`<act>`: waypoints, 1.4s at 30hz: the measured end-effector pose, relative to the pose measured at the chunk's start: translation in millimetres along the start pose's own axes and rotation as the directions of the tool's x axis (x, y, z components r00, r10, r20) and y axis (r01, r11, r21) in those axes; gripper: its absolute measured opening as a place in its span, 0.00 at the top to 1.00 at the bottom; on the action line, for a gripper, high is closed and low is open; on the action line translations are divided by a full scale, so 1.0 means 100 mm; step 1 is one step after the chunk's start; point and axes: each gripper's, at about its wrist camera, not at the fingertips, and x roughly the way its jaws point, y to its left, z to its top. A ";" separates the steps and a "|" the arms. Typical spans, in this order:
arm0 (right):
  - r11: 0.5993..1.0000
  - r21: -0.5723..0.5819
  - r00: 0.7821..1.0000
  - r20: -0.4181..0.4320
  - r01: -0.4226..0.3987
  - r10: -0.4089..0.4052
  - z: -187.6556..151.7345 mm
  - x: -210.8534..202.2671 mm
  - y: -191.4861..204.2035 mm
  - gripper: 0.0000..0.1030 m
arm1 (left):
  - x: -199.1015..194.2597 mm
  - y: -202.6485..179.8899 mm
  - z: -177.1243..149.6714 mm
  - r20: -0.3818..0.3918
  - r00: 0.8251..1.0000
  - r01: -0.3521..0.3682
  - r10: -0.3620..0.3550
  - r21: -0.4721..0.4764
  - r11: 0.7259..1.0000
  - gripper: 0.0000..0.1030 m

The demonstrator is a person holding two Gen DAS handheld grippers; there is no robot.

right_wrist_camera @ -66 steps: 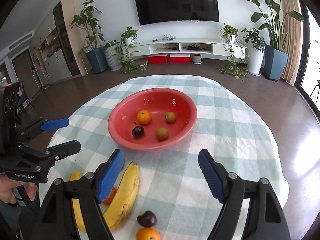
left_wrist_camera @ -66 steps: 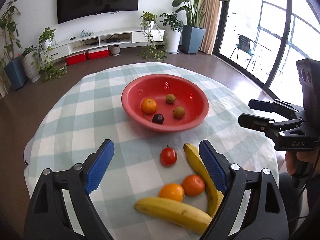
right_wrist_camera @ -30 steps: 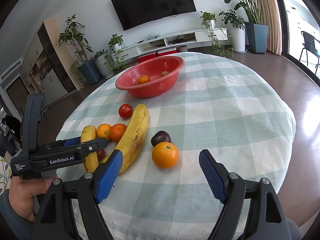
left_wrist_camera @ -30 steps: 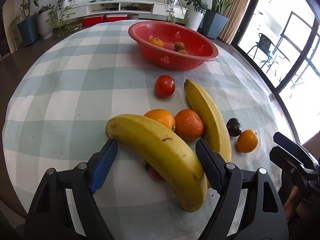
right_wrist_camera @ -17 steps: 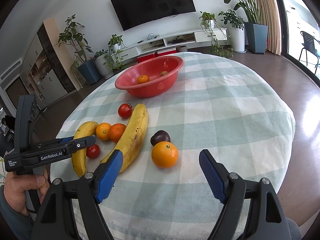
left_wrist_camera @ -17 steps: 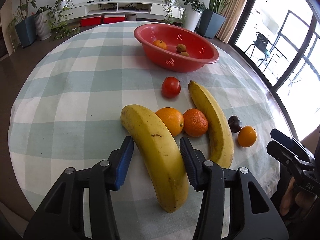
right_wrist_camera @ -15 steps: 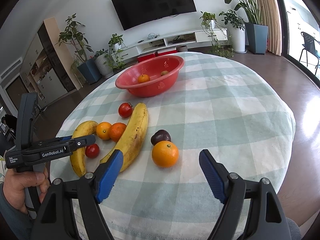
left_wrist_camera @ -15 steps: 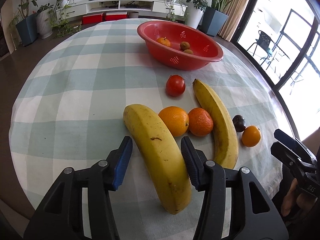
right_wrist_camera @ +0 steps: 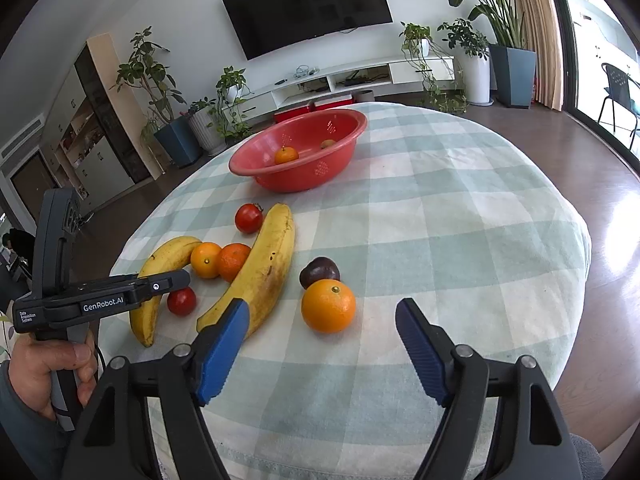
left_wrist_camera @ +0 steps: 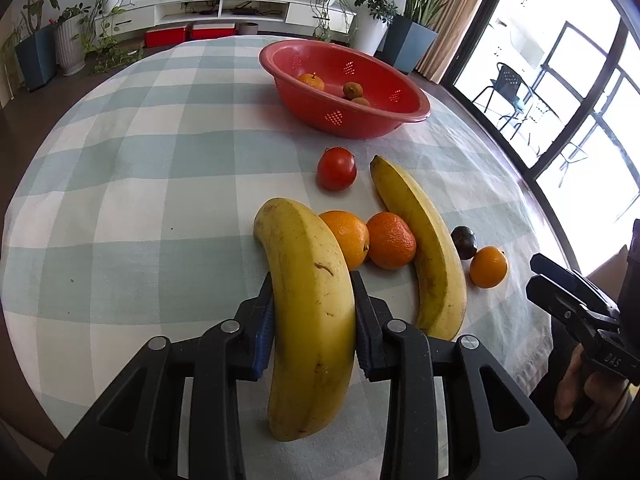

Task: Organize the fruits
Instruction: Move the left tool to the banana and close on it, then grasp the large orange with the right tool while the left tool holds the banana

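My left gripper point(left_wrist_camera: 312, 300) is shut on a yellow banana point(left_wrist_camera: 308, 304) that lies on the checked tablecloth; it shows from the side in the right wrist view point(right_wrist_camera: 160, 286). Beside it lie two oranges point(left_wrist_camera: 348, 232), a second banana point(left_wrist_camera: 424, 244), a tomato point(left_wrist_camera: 337, 169), a dark plum point(left_wrist_camera: 464, 237) and another orange point(left_wrist_camera: 488, 267). My right gripper point(right_wrist_camera: 322, 320) is open and empty, just short of that orange point(right_wrist_camera: 328, 306). A red bowl point(left_wrist_camera: 380, 120) at the far side holds an orange point(left_wrist_camera: 311, 81) and small brown fruits.
A small red tomato point(right_wrist_camera: 181, 301) lies by the held banana in the right wrist view. The round table's edge point(right_wrist_camera: 552, 360) falls away close on the right. Plants and a TV shelf stand beyond the table.
My left gripper has closed its jaws onto the near banana, which has turned to point away from me. My right gripper has stayed open and nearly still.
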 end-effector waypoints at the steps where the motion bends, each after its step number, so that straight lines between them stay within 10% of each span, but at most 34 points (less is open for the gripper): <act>1: 1.000 0.002 1.000 -0.001 -0.001 0.001 0.00 0.00 0.00 0.25 | 0.00 0.00 0.00 0.000 1.000 0.003 -0.003 0.005 1.000 0.70; 23: 0.995 -0.072 0.993 -0.095 0.065 -0.071 0.04 0.22 0.05 0.31 | -0.30 0.15 -0.21 0.081 0.991 0.107 -0.104 -0.029 0.994 0.71; 42: 0.982 -0.167 0.980 -0.157 0.092 -0.118 0.02 0.48 0.14 0.61 | -0.42 0.20 -0.32 0.115 0.981 0.163 -0.155 -0.056 0.985 0.71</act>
